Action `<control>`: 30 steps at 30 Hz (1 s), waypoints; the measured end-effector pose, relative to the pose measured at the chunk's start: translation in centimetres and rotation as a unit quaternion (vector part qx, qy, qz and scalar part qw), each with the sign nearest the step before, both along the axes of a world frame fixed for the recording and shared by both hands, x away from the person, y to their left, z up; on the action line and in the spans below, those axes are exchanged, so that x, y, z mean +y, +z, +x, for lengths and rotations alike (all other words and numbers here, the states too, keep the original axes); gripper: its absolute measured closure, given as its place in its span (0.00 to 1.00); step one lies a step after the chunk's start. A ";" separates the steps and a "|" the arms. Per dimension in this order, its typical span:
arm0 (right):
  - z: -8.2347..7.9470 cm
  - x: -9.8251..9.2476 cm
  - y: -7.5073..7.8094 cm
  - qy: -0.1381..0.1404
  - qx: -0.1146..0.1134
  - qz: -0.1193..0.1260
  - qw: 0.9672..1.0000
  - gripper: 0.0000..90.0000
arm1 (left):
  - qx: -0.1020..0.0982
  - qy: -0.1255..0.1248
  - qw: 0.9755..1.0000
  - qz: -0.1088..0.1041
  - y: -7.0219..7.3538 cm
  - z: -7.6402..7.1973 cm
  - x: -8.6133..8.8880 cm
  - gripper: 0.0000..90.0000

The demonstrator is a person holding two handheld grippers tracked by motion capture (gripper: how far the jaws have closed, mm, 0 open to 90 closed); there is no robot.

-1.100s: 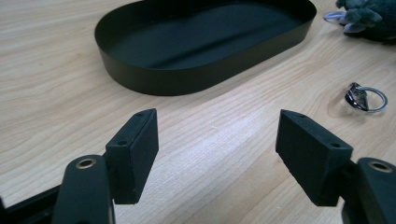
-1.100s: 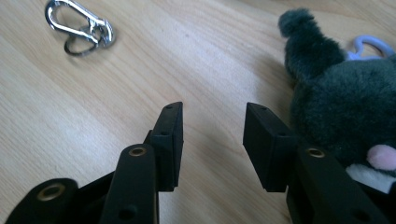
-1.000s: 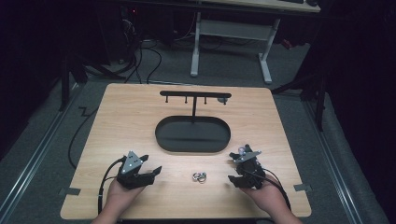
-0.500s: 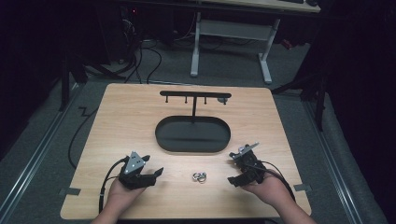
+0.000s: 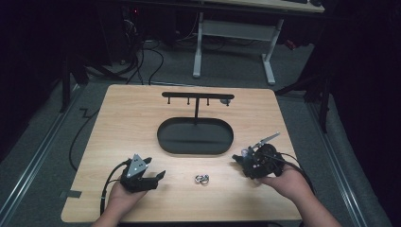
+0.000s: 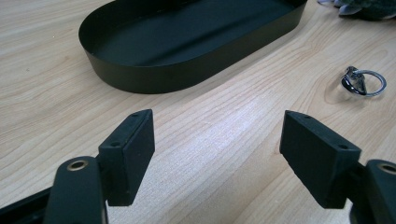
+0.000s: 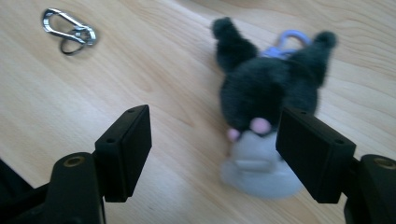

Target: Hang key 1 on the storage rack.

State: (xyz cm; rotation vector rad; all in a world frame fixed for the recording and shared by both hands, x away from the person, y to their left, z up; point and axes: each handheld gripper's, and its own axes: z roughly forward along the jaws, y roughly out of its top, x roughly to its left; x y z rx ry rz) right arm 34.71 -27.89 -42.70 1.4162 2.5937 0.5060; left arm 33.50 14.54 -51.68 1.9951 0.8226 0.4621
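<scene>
Both tongs have just been opening and now gape wide with nothing gripped. The right tongs (image 7: 212, 154) hang over a dark plush toy (image 7: 266, 100) lying on the table (image 7: 140, 70), which sits between the jaws but apart from them. The left tongs (image 6: 217, 154) face bare wood near the black tray (image 6: 187, 42). A metal clip (image 5: 203, 179) lies between the hands

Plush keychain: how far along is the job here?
Nothing looks finished: the rack and tray look bare. In hand: the right tool, jaws just opening, hangs over the plush keychain on the table without gripping it; the left tool, also just opening, holds nothing. Left: plush keychain and metal clip, both loose on the table.
</scene>
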 end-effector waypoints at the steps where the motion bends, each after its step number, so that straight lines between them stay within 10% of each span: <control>1: 0.2 -0.6 0.1 -0.007 -0.001 -0.006 1.000 0.28 | -0.001 0.000 1.000 -0.001 0.1 0.0 0.0 0.30; 30: 1.0 -3.6 -5.9 -0.042 0.047 -0.018 0.998 0.31 | -0.003 -0.003 1.000 0.007 0.0 0.1 -0.1 0.30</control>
